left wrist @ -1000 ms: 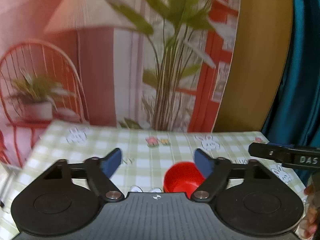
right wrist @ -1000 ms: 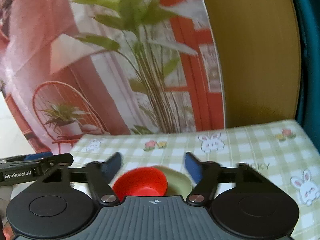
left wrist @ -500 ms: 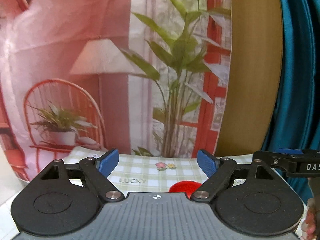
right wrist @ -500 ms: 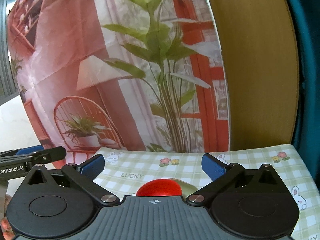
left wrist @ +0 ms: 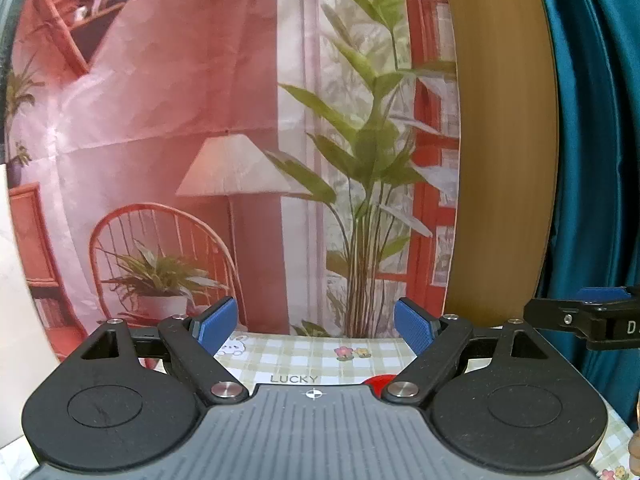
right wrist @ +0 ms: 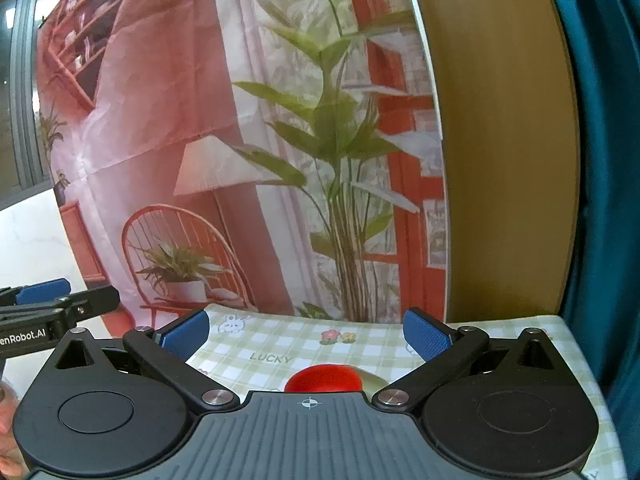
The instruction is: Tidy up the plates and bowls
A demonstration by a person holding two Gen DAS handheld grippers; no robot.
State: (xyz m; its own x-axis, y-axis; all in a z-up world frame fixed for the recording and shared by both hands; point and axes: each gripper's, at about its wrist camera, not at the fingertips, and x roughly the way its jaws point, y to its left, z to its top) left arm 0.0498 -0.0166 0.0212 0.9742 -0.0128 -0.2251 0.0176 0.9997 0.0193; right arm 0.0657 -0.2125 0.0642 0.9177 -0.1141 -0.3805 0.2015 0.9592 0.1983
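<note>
Both the left gripper (left wrist: 316,326) and the right gripper (right wrist: 306,334) hang with fingers spread wide and holding nothing, while the red bowl (right wrist: 324,378) sits low between the right fingers on the bench (right wrist: 280,344), apparently nested in a pale dish (right wrist: 374,381).

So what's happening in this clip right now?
A person holds two grippers above a table covered with a checked tablecloth. The left gripper and the right gripper are both open and hold nothing. A red bowl sits on a pale plate below the right gripper, partly hidden by its body. Neither gripper touches the dishes.
</note>
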